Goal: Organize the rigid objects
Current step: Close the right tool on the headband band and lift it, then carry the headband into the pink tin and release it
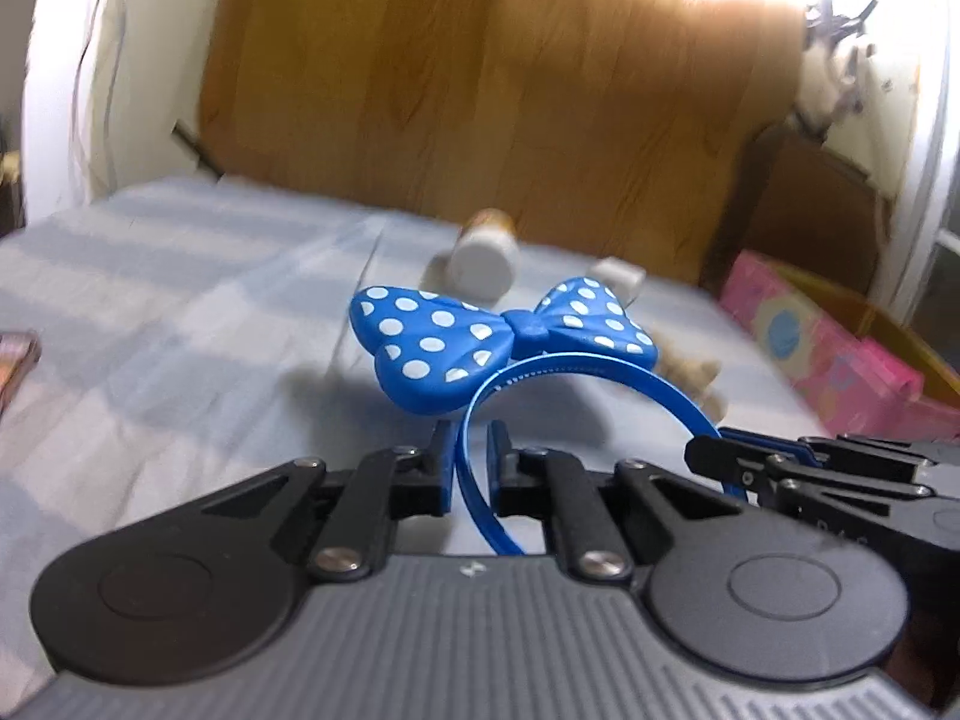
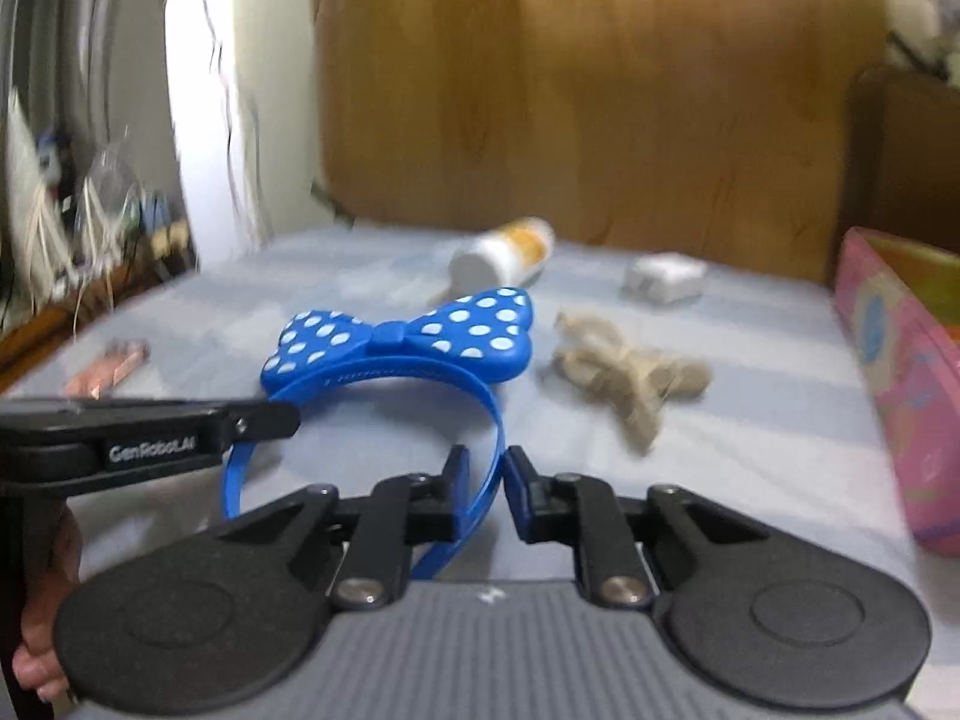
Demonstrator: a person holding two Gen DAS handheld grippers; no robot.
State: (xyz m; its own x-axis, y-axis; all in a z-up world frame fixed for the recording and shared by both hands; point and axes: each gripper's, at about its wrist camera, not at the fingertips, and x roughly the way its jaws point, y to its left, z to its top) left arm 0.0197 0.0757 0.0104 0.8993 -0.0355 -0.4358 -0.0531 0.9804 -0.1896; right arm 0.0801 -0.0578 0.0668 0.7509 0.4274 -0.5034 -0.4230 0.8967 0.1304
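Note:
A blue headband with a white-dotted bow (image 1: 444,342) (image 2: 408,336) is held above the pale striped bed sheet (image 1: 150,330). In the left wrist view my left gripper (image 1: 471,438) is shut on one side of the thin blue band. My right gripper (image 1: 696,456) comes in from the right and clamps the other side. In the right wrist view my right gripper (image 2: 487,459) has the band pinched between its pads, and my left gripper (image 2: 288,420) reaches in from the left onto the other side. A hand (image 2: 42,630) shows at the lower left.
Behind the bow lie a white bottle with an orange label (image 1: 483,258) (image 2: 501,255) and a small white box (image 2: 663,276). A beige plush toy (image 2: 618,378) lies to the right. A pink box (image 1: 828,354) (image 2: 900,372) stands at the right edge, with a wooden headboard (image 1: 480,90) behind.

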